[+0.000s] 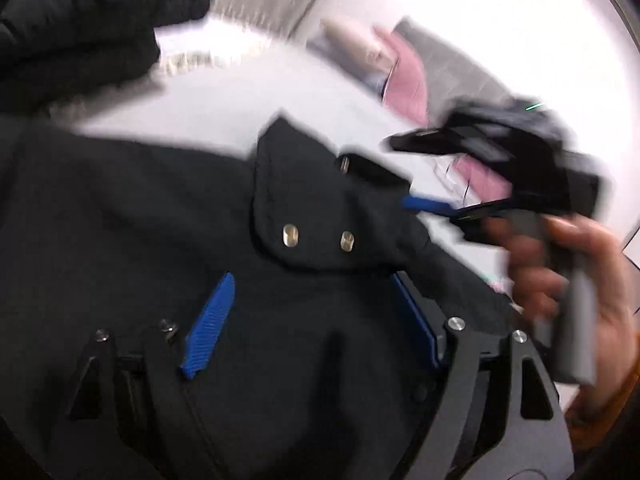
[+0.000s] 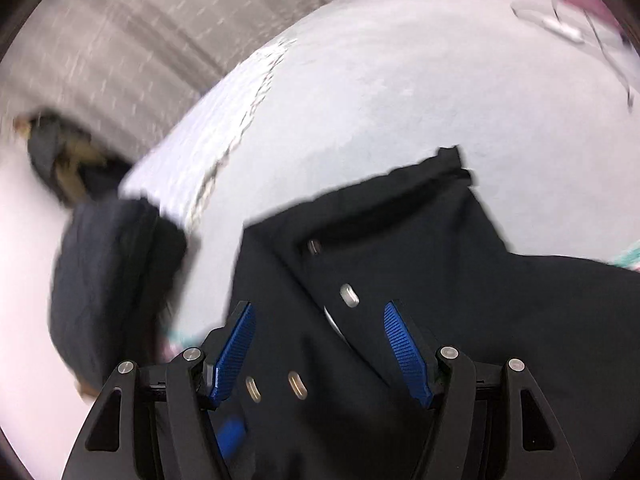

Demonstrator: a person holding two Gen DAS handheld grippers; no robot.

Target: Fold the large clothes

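A black jacket (image 1: 160,220) with metal snaps lies on a pale grey surface (image 1: 240,100) and fills the lower half of both views. In the left wrist view its cloth is draped over my left gripper (image 1: 310,320) and between the blue pads (image 1: 208,328), which stand wide apart. My right gripper (image 1: 400,190), held by a hand (image 1: 580,280), hovers at the jacket's right edge. In the right wrist view my right gripper (image 2: 320,344) is open above the jacket (image 2: 440,260), and both pads (image 2: 236,348) are bare. Everything is blurred by motion.
A person's dark padded sleeve (image 1: 80,20) fills the upper left and shows again as a sleeve (image 2: 112,280) on the left. Pink and grey clothes (image 1: 404,80) lie at the far side. A white lace-edged cloth (image 2: 208,136) borders the grey surface (image 2: 400,80).
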